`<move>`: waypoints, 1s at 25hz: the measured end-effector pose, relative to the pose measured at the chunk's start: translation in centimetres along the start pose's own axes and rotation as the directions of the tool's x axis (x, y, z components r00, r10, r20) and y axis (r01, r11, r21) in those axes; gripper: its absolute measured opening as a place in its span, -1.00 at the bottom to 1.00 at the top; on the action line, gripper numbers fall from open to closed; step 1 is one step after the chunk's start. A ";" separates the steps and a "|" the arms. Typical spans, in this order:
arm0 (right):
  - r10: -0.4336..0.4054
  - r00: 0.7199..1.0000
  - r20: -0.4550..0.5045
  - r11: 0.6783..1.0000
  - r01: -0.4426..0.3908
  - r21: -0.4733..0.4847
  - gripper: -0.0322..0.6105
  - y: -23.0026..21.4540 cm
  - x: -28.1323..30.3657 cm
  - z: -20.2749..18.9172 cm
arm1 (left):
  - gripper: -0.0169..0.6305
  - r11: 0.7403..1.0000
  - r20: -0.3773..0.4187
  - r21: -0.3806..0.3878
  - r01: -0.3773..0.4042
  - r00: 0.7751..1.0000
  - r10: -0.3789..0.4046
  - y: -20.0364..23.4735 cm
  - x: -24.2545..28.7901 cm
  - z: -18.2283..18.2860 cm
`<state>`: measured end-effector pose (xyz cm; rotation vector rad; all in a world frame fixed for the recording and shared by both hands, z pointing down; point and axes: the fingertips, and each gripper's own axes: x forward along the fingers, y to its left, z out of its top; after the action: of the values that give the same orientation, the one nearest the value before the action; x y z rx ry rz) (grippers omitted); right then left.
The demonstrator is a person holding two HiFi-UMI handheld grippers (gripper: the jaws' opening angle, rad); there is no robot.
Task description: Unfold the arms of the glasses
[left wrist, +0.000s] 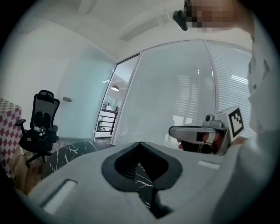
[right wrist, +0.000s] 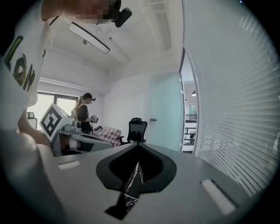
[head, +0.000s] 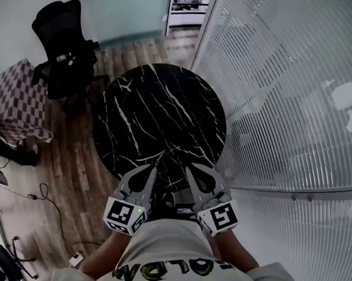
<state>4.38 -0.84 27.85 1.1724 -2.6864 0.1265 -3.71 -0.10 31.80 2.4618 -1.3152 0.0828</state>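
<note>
No glasses show plainly in any view. A round black marble table (head: 160,115) lies ahead of me. My left gripper (head: 152,169) and right gripper (head: 189,168) hover side by side over its near edge, close to my body. Both are shut with nothing between the jaws. A small dark shape (head: 171,198) sits between them at the table's edge, too dim to identify. In the left gripper view the left gripper (left wrist: 140,144) has its tips together, and the right gripper (left wrist: 201,135) shows beside it. The right gripper (right wrist: 138,145) likewise has its tips together, with the left gripper (right wrist: 74,135) to its left.
A black office chair (head: 65,45) stands at the far left on the wood floor. A checkered cloth (head: 13,98) covers furniture at the left edge. A glass wall with blinds (head: 288,84) runs along the right. A person (right wrist: 84,114) stands in the background. Cables (head: 40,193) trail on the floor.
</note>
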 end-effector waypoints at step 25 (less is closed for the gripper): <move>0.038 0.994 0.107 0.999 -0.041 0.026 -0.89 3.9 -2.2 3.9 | -0.94 0.996 0.046 0.023 0.084 0.995 -0.085 -3.6 -2.6 3.0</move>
<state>2.34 2.73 23.54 1.1663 -2.8098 0.1109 -2.59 2.75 27.44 2.5483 -1.2327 0.0186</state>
